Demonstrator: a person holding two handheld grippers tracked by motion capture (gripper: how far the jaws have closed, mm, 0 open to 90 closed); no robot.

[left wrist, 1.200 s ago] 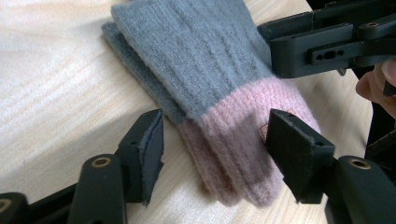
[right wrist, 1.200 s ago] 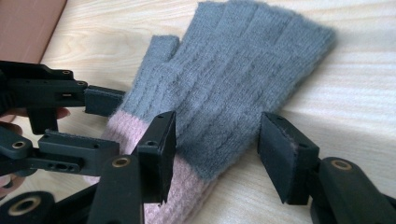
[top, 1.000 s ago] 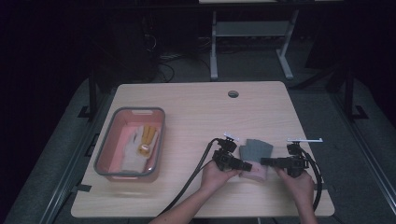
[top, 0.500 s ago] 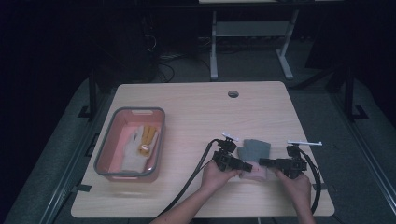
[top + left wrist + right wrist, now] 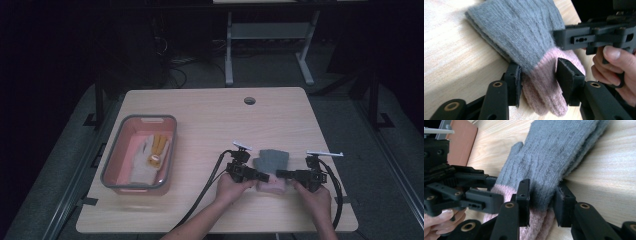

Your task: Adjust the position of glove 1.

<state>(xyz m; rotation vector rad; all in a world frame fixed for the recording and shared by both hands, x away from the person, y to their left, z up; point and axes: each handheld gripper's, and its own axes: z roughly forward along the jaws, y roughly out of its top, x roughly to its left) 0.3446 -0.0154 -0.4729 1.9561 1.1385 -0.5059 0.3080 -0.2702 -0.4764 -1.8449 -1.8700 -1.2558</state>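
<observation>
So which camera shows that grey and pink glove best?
The right gripper view: the glove shows its thumb, knit, grey body and pink cuff up close. The left gripper view shows body and cuff too, without the thumb. The high view shows it small, between both grippers.

Grey knit mittens (image 5: 524,32) with pink cuffs, pale wood table (image 5: 200,110), grey-rimmed pink tub (image 5: 116,150), black jaws.

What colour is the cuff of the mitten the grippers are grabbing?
Pink; the rest of the mitten is grey. The cuff shows best in the left gripper view.
</observation>
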